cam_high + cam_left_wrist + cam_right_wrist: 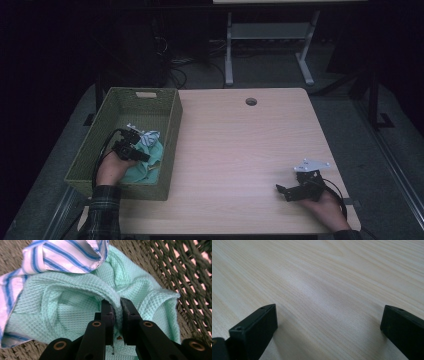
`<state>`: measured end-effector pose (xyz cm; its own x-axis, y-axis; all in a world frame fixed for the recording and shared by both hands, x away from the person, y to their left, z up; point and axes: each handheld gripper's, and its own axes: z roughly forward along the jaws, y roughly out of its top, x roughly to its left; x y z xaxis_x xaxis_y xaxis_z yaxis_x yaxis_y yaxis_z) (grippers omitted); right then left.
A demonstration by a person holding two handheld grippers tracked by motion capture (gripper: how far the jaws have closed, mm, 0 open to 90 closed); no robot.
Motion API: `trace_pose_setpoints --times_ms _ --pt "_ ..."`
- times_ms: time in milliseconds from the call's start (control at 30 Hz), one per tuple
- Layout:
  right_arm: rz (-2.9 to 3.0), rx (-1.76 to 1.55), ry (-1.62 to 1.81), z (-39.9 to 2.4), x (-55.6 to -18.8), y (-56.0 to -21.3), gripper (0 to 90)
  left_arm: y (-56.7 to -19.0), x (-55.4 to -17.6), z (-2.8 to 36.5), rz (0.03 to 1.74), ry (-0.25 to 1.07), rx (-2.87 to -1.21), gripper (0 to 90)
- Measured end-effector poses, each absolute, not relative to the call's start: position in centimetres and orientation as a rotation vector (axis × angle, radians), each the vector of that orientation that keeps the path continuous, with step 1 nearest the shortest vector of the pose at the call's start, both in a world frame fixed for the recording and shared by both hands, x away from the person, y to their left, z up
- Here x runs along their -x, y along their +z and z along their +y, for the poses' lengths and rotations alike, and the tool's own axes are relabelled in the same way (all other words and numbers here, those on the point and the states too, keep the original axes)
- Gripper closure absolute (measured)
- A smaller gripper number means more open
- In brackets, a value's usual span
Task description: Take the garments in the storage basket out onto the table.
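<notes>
A mint-green waffle cloth [75,312] lies inside the woven green basket [165,125], with a blue-and-white striped cloth [60,255] on top of it toward the back. My left gripper [117,303] reaches into the basket and its jaws are shut on a raised fold of the green cloth. From above, the left gripper [134,147] sits over the green cloth [152,155] and the striped cloth [149,137]. My right gripper [287,191] rests on the wooden table [240,145] at the front right. Its jaws stand wide apart in the right gripper view [329,322], with bare wood between them.
The basket takes up the table's left side, its woven wall [185,270] close to the right of the left gripper. A round cable hole [251,101] sits near the table's far edge. White desk legs [229,55] and cables stand on the floor beyond.
</notes>
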<state>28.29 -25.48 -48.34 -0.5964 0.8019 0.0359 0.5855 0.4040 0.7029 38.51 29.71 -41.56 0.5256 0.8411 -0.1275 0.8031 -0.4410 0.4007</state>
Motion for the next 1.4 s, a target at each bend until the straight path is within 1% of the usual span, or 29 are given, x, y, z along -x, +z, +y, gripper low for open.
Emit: trace_pose_setpoints --times_ms 100,233,367,433,500,667,1033,1400 --pt "2.359 -1.205 0.992 -25.5 -28.3 -48.3 0.5 -41.3 -38.5 29.9 1.346 0.140 -2.347 81.9" --pt "2.357 -1.209 0.995 -25.5 -28.3 -48.3 0.5 -40.7 -38.3 30.3 1.326 0.168 -2.289 82.6" --pt "2.359 -1.205 0.992 -25.5 -28.3 -48.3 0.5 -39.9 -38.1 30.8 1.317 0.227 -2.215 82.8" --pt "2.357 -1.208 0.994 -25.5 -28.3 -48.3 0.5 -39.7 -38.0 30.9 1.313 0.230 -2.197 82.8" --pt "2.358 -1.204 0.993 -25.5 -28.3 -48.3 0.5 -39.2 -37.8 31.2 1.294 0.236 -2.141 83.1" --pt "2.359 -1.203 0.992 -25.5 -28.3 -48.3 0.5 -38.2 -37.5 31.6 1.263 0.272 -2.082 83.2" --pt "2.358 -1.206 0.991 -25.5 -28.3 -48.3 0.5 -35.7 -36.5 32.5 1.203 0.299 -1.952 83.5" --pt "2.359 -1.212 0.991 -25.5 -28.3 -48.3 0.6 -33.3 -35.9 32.2 1.121 0.331 -1.913 83.9"
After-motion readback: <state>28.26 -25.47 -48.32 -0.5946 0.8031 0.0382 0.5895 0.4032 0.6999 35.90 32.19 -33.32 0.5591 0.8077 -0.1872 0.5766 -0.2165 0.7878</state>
